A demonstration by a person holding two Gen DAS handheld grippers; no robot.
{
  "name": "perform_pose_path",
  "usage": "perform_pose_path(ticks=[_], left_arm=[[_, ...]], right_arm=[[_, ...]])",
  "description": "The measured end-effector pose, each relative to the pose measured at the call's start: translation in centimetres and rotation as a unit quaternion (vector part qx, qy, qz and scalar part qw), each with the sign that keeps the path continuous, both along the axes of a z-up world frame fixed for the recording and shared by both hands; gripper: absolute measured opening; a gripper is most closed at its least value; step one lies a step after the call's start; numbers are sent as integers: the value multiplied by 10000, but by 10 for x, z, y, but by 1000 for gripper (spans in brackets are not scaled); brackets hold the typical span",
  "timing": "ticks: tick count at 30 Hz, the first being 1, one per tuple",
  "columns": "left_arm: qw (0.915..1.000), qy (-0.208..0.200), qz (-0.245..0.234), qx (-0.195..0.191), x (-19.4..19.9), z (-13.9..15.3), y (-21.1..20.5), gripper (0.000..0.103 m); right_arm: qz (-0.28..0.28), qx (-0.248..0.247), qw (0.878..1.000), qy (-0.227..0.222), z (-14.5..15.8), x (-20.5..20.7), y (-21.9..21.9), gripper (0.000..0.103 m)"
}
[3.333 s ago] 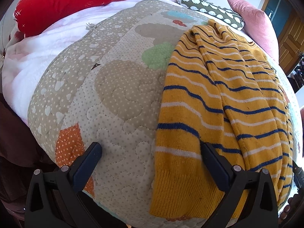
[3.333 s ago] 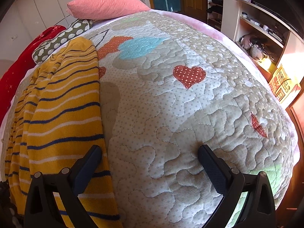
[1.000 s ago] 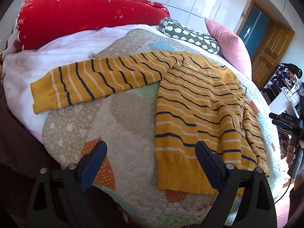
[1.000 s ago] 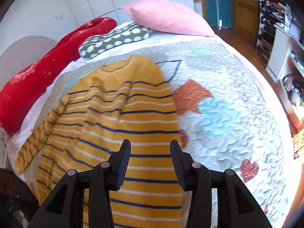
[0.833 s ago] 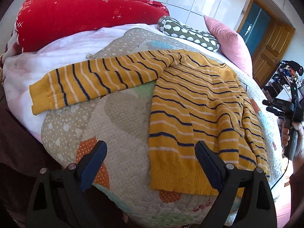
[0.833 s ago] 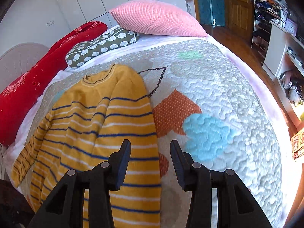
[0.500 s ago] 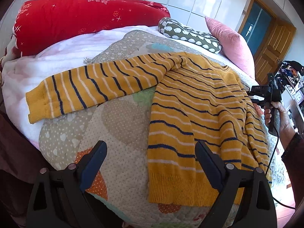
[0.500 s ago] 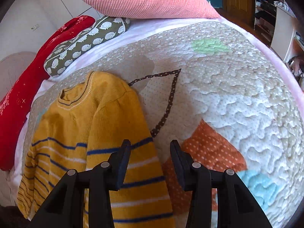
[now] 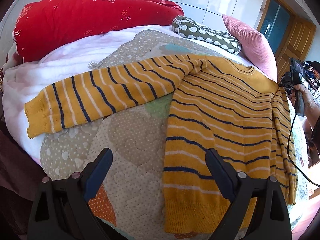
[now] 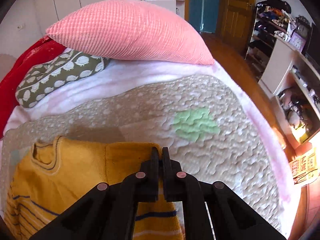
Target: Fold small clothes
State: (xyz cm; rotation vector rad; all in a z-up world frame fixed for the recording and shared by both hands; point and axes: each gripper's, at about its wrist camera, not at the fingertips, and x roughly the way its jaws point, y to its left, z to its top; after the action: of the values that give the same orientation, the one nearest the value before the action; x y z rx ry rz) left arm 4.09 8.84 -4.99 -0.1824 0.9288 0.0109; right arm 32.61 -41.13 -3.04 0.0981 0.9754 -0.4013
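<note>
A yellow sweater (image 9: 216,116) with navy and white stripes lies flat on the quilted bedspread (image 9: 130,156). One sleeve (image 9: 96,98) is spread out to the left; the other side is folded over the body. My left gripper (image 9: 159,160) is open and empty, held above the hem end. My right gripper (image 10: 160,152) is shut on the sweater's shoulder (image 10: 130,150) beside the collar (image 10: 45,156). It also shows at the far right of the left wrist view (image 9: 286,82), at that shoulder.
A red bolster (image 9: 84,22), a green patterned pillow (image 9: 208,34) and a pink pillow (image 10: 128,34) lie along the head of the bed. A white blanket (image 9: 66,60) lies under the quilt. Shelves (image 10: 296,64) and a wooden door (image 10: 236,6) stand beyond the bed.
My right gripper moved up along the sweater to the shoulder and shut on it. The left gripper stayed open and hardly moved.
</note>
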Motion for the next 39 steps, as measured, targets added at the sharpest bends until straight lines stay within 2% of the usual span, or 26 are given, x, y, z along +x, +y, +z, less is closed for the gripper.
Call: perform_pose_path(ticks=[2, 3, 4, 7, 8, 10, 13, 14, 17, 20, 23, 28, 29, 30, 31, 32, 35, 39], left_arm=[[10000, 55, 14, -47, 0, -3, 2, 93], [10000, 68, 14, -41, -1, -4, 2, 93], [10000, 66, 11, -25, -1, -4, 2, 93], [10000, 41, 10, -67, -6, -3, 5, 93], [9999, 25, 20, -100, -8, -3, 6, 93], [9999, 27, 43, -137, -11, -3, 8, 93], [9997, 47, 64, -209, -16, -3, 11, 93], [9996, 58, 73, -254, -18, -2, 12, 93], [9990, 53, 106, -423, -25, 3, 17, 93], [9991, -23, 86, -425, -33, 9, 16, 93], [9992, -5, 67, -388, -37, 11, 12, 93], [9984, -4, 27, -559, -45, 17, 9, 93], [9986, -24, 28, -531, -47, 18, 9, 93], [9988, -43, 29, -496, -48, 19, 8, 93], [9989, -53, 28, -470, -50, 20, 8, 93], [9990, -61, 27, -453, -50, 21, 9, 93], [9992, -67, 75, -390, -50, 20, 14, 93], [9988, 17, 151, -474, -46, 13, 22, 93]], right_arm=[[-192, -445, 9988, 56, -5, 1, 0, 3], [-197, -446, 9988, -33, -5, -4, -1, 4], [-200, -283, 9994, -93, -5, -12, -3, 4], [-157, 273, 9992, -257, 3, -53, -14, 17], [-129, 413, 9985, -345, 7, -72, -17, 23], [38, 757, 9964, -390, 11, -113, -21, 26], [285, 1388, 9892, -361, 8, -185, -27, 34], [363, 1537, 9868, -355, 5, -210, -27, 40], [428, 1818, 9816, -390, -6, -285, -27, 52], [431, 2054, 9770, -363, -18, -343, -16, 56], [590, 2169, 9738, -346, -31, -373, 7, 56], [759, 2510, 9639, -455, -45, -377, 44, 56], [848, 2593, 9612, -398, -47, -375, 52, 50], [943, 2641, 9593, -323, -50, -375, 59, 17], [1083, 2718, 9561, -182, -52, -373, 65, 7], [1137, 2729, 9552, -147, -52, -373, 66, 7], [805, 2405, 9667, -340, -39, -381, 47, 6], [-44, 1718, 9842, -435, -22, -395, -2, 6]])
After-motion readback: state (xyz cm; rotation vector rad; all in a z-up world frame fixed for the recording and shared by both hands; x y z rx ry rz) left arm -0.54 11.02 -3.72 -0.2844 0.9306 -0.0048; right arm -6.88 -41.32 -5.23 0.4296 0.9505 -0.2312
